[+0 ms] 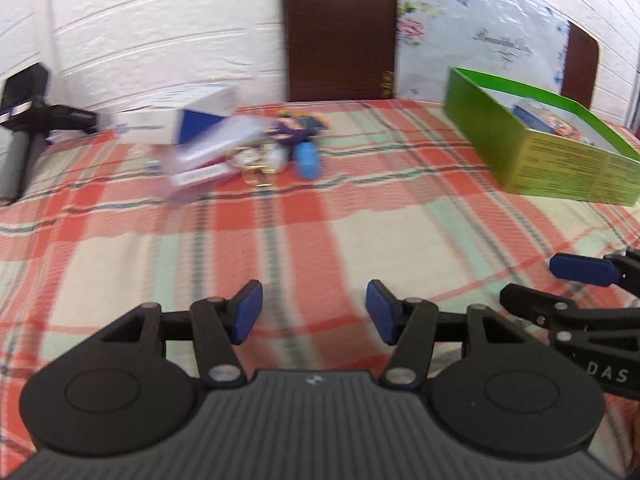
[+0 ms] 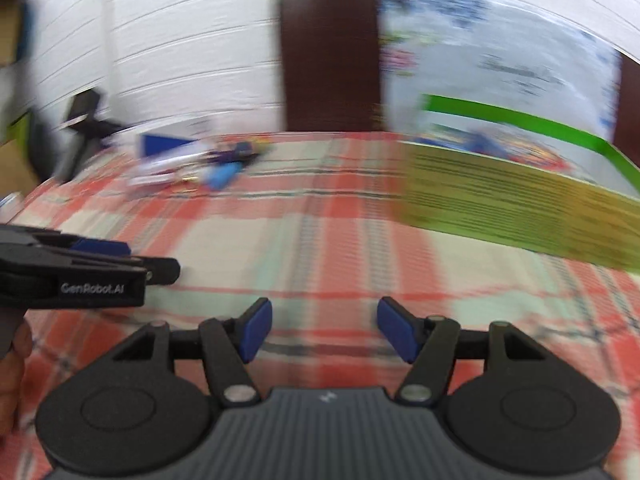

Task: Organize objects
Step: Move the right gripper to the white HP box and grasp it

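Observation:
A blurred pile lies at the far left of the plaid cloth (image 1: 360,220): white and blue boxes (image 1: 200,132), a blue cylinder (image 1: 306,160), a dark purple item (image 1: 296,128) and gold rings (image 1: 256,164). An open green box (image 1: 540,160) stands far right with a colourful pack (image 1: 548,116) inside. My left gripper (image 1: 314,312) hovers open over bare cloth, nothing between its pads. The right gripper (image 1: 552,284) is just beside it. In the right wrist view the right gripper (image 2: 324,328) is open and empty, the green box (image 2: 520,208) is ahead right, and the pile (image 2: 200,164) is far left.
A black stand-like device (image 1: 28,120) sits at the far left edge. A brown headboard (image 1: 340,28) and a floral sheet (image 1: 480,40) stand against the white wall behind. The left gripper (image 2: 132,260) and a hand (image 2: 12,360) show at the left of the right wrist view.

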The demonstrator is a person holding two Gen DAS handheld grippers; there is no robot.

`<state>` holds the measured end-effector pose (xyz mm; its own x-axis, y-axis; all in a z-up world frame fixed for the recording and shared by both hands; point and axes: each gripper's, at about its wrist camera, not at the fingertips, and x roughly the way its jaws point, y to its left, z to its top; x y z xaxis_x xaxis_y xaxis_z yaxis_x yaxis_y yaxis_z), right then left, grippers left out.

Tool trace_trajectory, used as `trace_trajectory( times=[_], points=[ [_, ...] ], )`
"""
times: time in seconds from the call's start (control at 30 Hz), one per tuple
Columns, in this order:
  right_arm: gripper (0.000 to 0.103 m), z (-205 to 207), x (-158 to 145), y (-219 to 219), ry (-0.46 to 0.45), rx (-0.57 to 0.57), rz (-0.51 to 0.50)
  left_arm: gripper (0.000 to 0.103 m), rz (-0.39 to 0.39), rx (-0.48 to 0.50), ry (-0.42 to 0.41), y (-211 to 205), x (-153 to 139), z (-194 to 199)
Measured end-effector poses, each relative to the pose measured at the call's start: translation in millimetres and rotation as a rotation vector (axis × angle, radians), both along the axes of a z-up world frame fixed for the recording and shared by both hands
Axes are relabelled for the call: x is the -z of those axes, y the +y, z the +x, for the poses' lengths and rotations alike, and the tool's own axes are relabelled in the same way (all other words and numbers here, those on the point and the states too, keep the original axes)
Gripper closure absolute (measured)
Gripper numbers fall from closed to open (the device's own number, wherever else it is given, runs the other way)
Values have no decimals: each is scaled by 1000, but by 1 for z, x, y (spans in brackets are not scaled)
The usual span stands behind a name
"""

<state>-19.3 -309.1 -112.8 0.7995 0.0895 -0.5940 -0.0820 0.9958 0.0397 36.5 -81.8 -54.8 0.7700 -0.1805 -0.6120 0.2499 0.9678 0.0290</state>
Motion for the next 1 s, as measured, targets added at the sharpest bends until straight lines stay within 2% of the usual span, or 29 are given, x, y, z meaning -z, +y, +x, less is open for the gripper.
trace_trajectory(
  times=[0.07, 0.13, 0.23, 0.33, 0.4, 0.47, 0.5, 0.53, 0.6, 0.67, 0.73, 0.77, 0.8, 0.83, 0.87, 0.9, 1.0],
  points=[
    [42, 7, -1, 22, -4, -66, -4, 41, 4, -25, -26, 26, 0, -1],
    [42, 19, -2, 43, -5, -130, -10, 40, 30, -89, -60, 49, 1, 0],
    [44, 47, -4, 77, -4, -218, -3, 41, -12, -171, -71, 83, 0, 6],
    [45, 84, -22, 104, -64, -255, 62, 41, -75, -251, -95, 105, 2, 2],
    [40, 117, -37, 119, -93, -235, 125, 40, -116, -249, -116, 111, 3, -2],
    [28, 152, -50, 134, -103, -199, 188, 36, -132, -243, -124, 112, 4, -3],
    [15, 169, -55, 142, -108, -190, 213, 35, -143, -238, -125, 113, 4, -4],
    [7, 186, -60, 152, -112, -174, 223, 33, -154, -233, -124, 113, 4, -3],
    [4, 217, -68, 163, -96, -93, 245, 31, -176, -225, -125, 116, 5, -3],
    [1, 251, -68, 169, -5, -23, 302, 30, -197, -223, -126, 117, 6, -2],
    [1, 277, -64, 174, 78, 45, 311, 30, -208, -223, -127, 118, 6, -2],
    [2, 285, -61, 176, 100, 73, 298, 30, -214, -222, -128, 118, 6, -3],
    [15, 289, -58, 177, 123, 80, 275, 30, -222, -222, -128, 119, 6, -3],
    [34, 291, -56, 179, 139, 59, 250, 30, -232, -221, -129, 120, 7, -3],
    [47, 287, -53, 181, 139, 22, 225, 30, -244, -221, -129, 122, 6, -3],
    [53, 279, -53, 181, 135, -21, 216, 30, -255, -221, -129, 123, 6, -3],
    [63, 246, -55, 172, 124, -151, 218, 30, -291, -219, -130, 128, 6, -3]
  ],
)
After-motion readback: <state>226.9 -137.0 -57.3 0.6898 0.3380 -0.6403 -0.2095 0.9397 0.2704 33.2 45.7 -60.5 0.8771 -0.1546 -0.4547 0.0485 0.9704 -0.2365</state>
